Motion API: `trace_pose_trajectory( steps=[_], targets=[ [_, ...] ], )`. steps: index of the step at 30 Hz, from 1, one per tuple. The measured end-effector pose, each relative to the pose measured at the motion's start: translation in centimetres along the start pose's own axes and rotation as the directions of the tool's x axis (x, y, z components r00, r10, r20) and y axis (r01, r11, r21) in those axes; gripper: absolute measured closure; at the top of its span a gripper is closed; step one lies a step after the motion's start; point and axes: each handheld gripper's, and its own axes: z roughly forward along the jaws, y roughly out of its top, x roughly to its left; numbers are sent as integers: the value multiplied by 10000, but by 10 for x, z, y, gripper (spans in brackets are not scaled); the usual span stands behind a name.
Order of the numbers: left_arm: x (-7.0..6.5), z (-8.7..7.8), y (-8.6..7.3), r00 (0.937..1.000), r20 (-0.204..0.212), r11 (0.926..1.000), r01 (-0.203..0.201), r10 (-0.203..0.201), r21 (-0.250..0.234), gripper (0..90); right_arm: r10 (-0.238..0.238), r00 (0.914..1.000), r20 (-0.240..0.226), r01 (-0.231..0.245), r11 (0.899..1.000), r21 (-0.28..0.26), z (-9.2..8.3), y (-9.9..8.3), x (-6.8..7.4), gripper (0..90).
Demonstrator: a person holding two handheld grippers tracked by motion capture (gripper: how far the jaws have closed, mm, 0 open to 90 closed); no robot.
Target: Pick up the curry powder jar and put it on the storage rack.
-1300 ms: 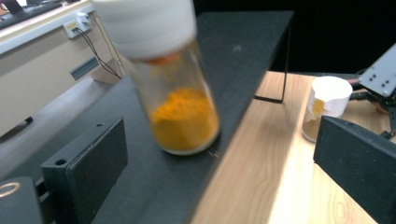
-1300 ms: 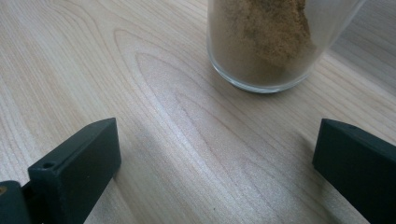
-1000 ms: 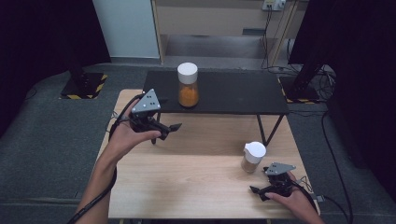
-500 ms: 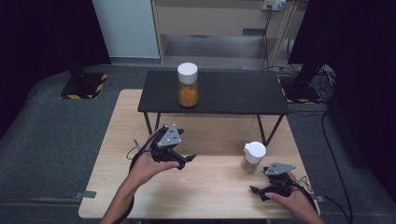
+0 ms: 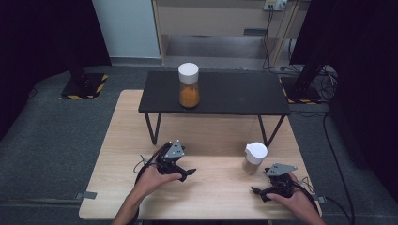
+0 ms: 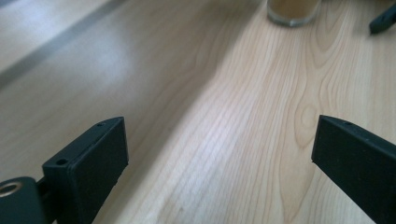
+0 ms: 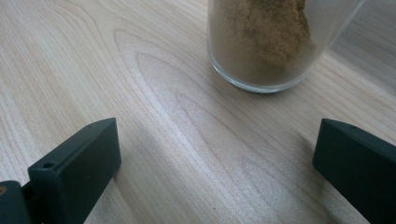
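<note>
On the black low table [image 5: 225, 93] stands a tall glass jar of orange powder [image 5: 188, 86] with a white lid. A smaller white-lidded glass jar of brown powder [image 5: 254, 158] [image 7: 273, 44] stands on the wooden table at the right. My left gripper [image 5: 187, 172] [image 6: 219, 158] rests low on the wood near the table's middle front, open and empty, pointing right toward the small jar [image 6: 293, 11]. My right gripper [image 5: 259, 193] [image 7: 217, 163] lies at the front right, open and empty, just short of the small jar.
The wooden table [image 5: 216, 136] has bare boards between the two grippers and to the left. The black low table's legs [image 5: 151, 129] stand on its far half. Grey carpet, cables and dark stands surround the table.
My left gripper came down from near the black table's left end toward me and right, settling low on the wood. The right gripper and both jars stayed put.
</note>
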Motion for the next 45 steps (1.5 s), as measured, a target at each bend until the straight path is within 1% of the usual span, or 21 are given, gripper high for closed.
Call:
trace_pose_trajectory(
  steps=[4, 5, 6, 9, 11, 13, 15, 21, 23, 24, 45],
  targets=[
    [1, 11, -4, 9999, 130, 9986, 96, -103, 521, 28, 1, 10000, -2, -1, 10000, 0, 0, 0, 0, 17],
    [1, 14, -4, 9998, 178, 9974, 45, -58, 716, 28, -1, 10000, -2, 1, 10000, -1, 0, 0, 0, 17],
    [-1, 17, -3, 9997, 219, 9955, -118, 98, 941, 31, 0, 10000, -4, 0, 10000, -1, 0, 0, 0, 17],
    [0, 22, -3, 9996, 291, 9936, -45, 12, 1129, 30, -3, 10000, -4, 3, 10000, -1, 0, 0, 0, 17],
    [0, 23, -2, 9994, 324, 9916, -113, 72, 1286, 29, -2, 10000, -6, 2, 10000, -2, 0, 0, 0, 17],
    [0, 25, -5, 9993, 344, 9923, 66, -110, 1236, 28, -1, 10000, -7, 1, 10000, 1, 0, 0, 0, 17],
    [0, 26, -5, 9993, 368, 9904, 7, -59, 1384, 31, -1, 10000, -5, 1, 10000, 0, 0, 0, 0, 17],
    [1, 27, -8, 9987, 412, 9907, 226, -284, 1342, 17, -5, 10000, -2, 5, 10000, 0, 0, 0, 0, 17],
    [0, 27, -9, 9988, 421, 9906, 198, -257, 1352, 0, 1, 10000, -2, -1, 10000, 1, 0, 0, 0, 17],
    [-1, 27, -9, 9987, 410, 9907, 247, -304, 1336, 0, 2, 10000, -2, -2, 10000, 2, 0, 0, 0, 17],
    [0, 26, -10, 9983, 515, 9908, 199, -270, 1338, 0, 3, 10000, -4, -3, 10000, 6, 0, 0, 0, 17]
  ],
)
